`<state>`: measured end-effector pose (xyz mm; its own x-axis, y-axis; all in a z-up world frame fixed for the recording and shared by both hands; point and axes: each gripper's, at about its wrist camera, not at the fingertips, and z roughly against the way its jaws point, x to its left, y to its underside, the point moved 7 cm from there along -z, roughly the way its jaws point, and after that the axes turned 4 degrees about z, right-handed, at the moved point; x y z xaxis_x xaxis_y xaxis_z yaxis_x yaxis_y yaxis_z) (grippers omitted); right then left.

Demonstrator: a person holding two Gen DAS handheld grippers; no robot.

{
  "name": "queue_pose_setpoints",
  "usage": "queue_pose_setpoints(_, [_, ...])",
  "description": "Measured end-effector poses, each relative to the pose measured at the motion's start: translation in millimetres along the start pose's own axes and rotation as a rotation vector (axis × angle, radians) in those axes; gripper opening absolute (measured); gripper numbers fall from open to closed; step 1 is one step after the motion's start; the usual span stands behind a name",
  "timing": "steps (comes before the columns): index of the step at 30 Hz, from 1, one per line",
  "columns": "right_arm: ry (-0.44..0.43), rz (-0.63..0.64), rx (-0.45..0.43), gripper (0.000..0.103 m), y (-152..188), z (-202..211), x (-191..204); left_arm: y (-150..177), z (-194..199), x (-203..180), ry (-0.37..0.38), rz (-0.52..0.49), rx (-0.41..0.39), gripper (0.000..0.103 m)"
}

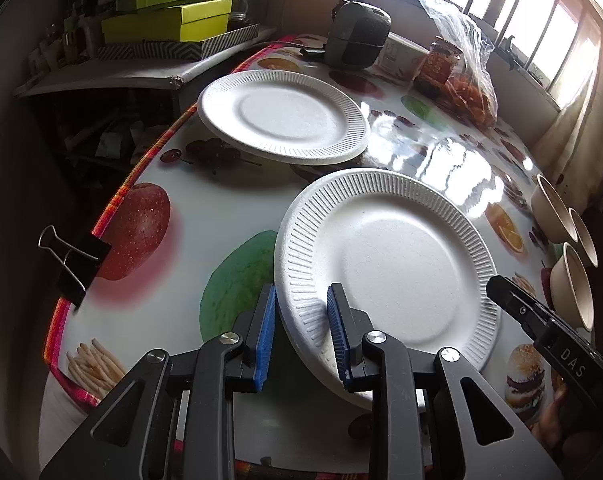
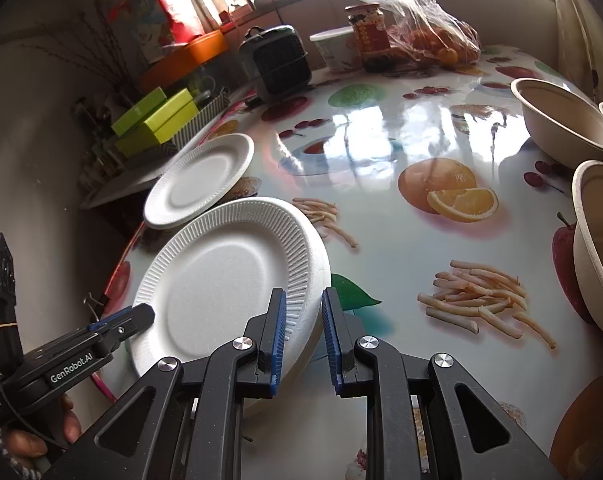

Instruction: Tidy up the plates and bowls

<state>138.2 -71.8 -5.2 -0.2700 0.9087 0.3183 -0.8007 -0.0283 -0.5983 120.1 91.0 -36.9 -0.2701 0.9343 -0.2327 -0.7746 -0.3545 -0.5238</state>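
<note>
A white ribbed paper plate (image 1: pixel 389 264) (image 2: pixel 221 284) is held between both grippers just above the fruit-print table (image 1: pixel 221 208). My left gripper (image 1: pixel 301 332) is shut on its left rim. My right gripper (image 2: pixel 305 340) is shut on its right rim. The left gripper shows in the right wrist view (image 2: pixel 113 320), and the right gripper in the left wrist view (image 1: pixel 513 296). A second white plate (image 1: pixel 281 116) (image 2: pixel 199 182) lies farther along the table's left edge. Three beige bowls (image 1: pixel 569 256) (image 2: pixel 561 124) stand at the right.
A dark small appliance (image 1: pixel 357 36), a jar (image 1: pixel 441 64), a paper cup (image 2: pixel 335 50) and a plastic bag of oranges (image 1: pixel 465 76) stand at the table's far end. A binder clip (image 1: pixel 73 264) grips the left edge. Green boxes (image 1: pixel 169 20) sit on a side shelf.
</note>
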Motion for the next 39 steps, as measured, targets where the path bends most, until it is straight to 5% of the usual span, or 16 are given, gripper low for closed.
queue_pose_setpoints(16, [0.001, -0.003, -0.003, 0.018, 0, 0, -1, 0, -2, -1, -0.003, -0.007, 0.001, 0.028])
queue_pose_setpoints(22, [0.003, -0.005, -0.007, 0.019, -2, 2, -4, 1, -2, -3, 0.004, -0.008, -0.001, 0.036])
queue_pose_setpoints(39, [0.019, 0.001, -0.06, 0.034, -24, 15, -5, -19, 14, 7, -0.001, 0.017, -0.048, 0.038])
